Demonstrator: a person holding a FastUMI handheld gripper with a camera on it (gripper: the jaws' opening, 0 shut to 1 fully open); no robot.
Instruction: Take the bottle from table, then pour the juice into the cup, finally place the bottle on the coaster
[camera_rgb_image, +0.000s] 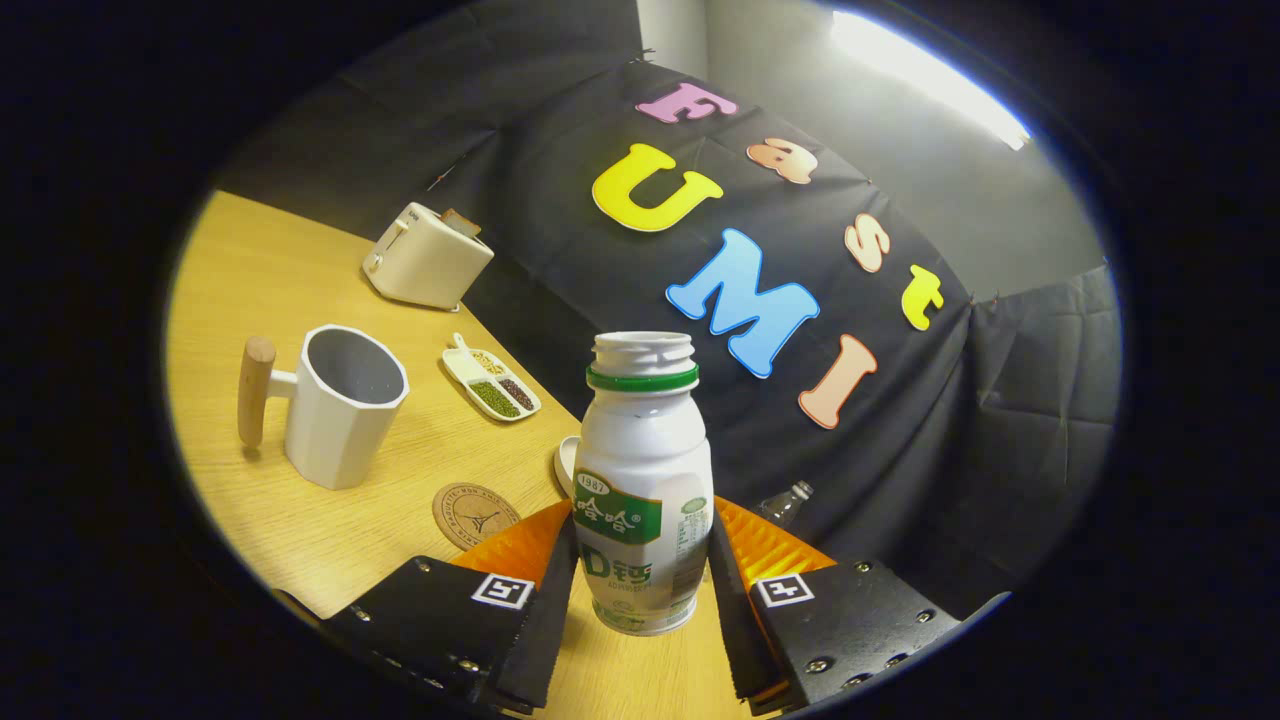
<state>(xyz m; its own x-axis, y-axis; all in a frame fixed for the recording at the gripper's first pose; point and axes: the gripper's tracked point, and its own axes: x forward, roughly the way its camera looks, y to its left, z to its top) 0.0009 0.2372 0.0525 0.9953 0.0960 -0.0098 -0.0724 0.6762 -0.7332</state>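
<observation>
Gripper (640, 575) fingers clamp white bottle (642, 480) from both sides; bottle uncapped, green ring at neck, upright relative to fingers. Wooden table (260, 270) tilted in view. White cup (345, 405) with wooden handle beyond left finger, round coaster (474, 514) between cup and finger. Small divided dish (492, 378) beyond cup, white toaster (427, 257) farther back.

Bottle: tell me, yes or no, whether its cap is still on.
No, the bottle stands between the gripper fingers with its threaded mouth open, no cap.
</observation>
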